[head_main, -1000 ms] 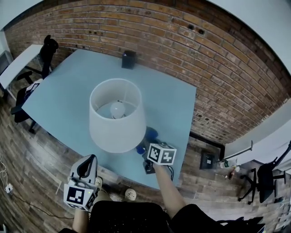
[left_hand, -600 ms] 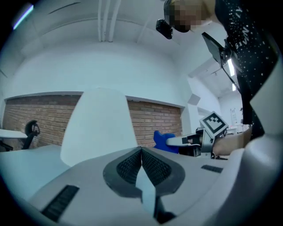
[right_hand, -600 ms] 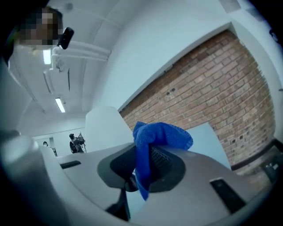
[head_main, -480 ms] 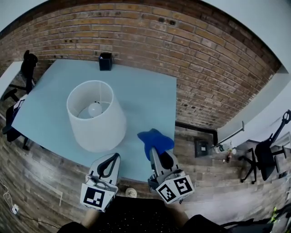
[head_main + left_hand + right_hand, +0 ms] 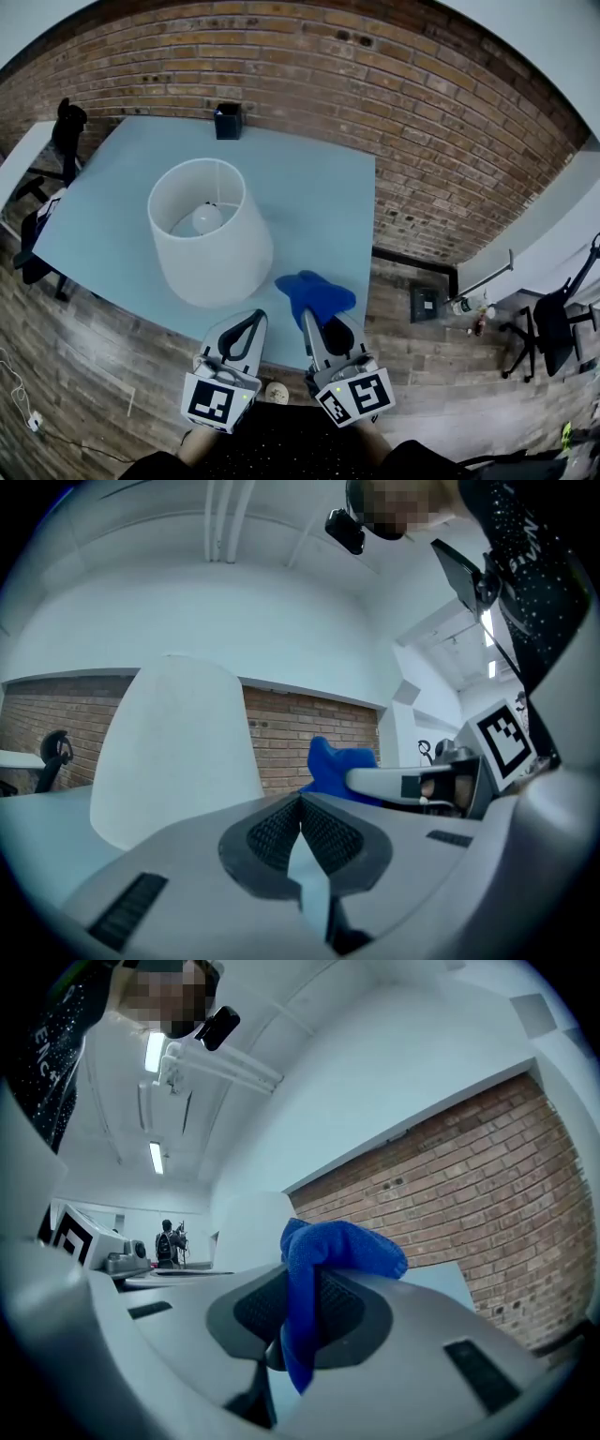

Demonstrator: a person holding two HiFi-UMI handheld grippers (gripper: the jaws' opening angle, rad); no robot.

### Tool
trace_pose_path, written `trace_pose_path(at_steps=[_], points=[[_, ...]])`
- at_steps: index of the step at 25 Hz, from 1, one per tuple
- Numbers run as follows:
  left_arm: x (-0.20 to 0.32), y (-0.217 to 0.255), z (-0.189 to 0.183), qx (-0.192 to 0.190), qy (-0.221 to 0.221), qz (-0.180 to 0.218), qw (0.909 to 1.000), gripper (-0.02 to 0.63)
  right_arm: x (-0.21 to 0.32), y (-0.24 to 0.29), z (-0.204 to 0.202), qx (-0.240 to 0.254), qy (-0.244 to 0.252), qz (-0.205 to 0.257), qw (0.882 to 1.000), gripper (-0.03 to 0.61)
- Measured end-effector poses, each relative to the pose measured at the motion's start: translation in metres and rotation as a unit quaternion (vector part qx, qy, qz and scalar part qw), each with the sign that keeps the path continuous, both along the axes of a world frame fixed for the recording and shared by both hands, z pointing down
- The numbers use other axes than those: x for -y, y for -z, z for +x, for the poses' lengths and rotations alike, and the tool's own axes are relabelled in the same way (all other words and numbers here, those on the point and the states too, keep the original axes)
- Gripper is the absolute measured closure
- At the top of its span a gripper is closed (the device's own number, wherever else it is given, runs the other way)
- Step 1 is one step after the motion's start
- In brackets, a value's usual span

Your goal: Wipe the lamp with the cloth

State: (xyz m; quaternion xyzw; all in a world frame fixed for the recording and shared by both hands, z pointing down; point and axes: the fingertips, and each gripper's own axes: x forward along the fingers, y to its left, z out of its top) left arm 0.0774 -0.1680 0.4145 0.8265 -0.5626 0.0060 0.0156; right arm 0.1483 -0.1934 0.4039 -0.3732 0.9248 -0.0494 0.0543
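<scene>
A table lamp with a white shade (image 5: 211, 246) and a bare bulb (image 5: 206, 217) stands on the light blue table (image 5: 309, 202). The blue cloth (image 5: 314, 293) hangs pinched in my right gripper (image 5: 312, 317), which is shut on it just right of the shade, over the table's near edge. The right gripper view shows the cloth (image 5: 337, 1246) bunched over the jaws, with the shade (image 5: 251, 1227) behind. My left gripper (image 5: 251, 326) is shut and holds nothing, close beside the right one and just below the shade. In the left gripper view the shade (image 5: 173, 747) fills the left and the cloth (image 5: 333, 761) sits to the right.
A small black box (image 5: 228, 121) stands at the table's far edge against the brick wall (image 5: 422, 112). Office chairs (image 5: 66, 127) stand at the left and another chair (image 5: 553, 323) at the far right. Wooden floor (image 5: 103, 366) runs along the table's near side.
My right gripper has pulled back from the table beside the lamp's foot, with the blue cloth in its jaws. The left gripper has come up beside it.
</scene>
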Motion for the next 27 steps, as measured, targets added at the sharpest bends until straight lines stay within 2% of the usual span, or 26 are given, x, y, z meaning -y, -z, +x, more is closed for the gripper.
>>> trace_pose_path(at_steps=[3, 12, 27], points=[[0.000, -0.001, -0.005, 0.001, 0.007, -0.004, 1.0000, 0.604, 0.000, -0.005, -0.009, -0.025, 0.006, 0.000, 1.000, 0.520], [-0.001, -0.008, -0.008, -0.004, 0.018, -0.010, 0.9998, 0.605, -0.009, -0.011, -0.014, -0.028, 0.033, -0.012, 0.999, 0.520], [-0.004, -0.017, 0.002, -0.002, 0.010, -0.020, 0.9997, 0.604, -0.009, -0.022, -0.008, -0.023, 0.033, -0.040, 0.998, 0.520]])
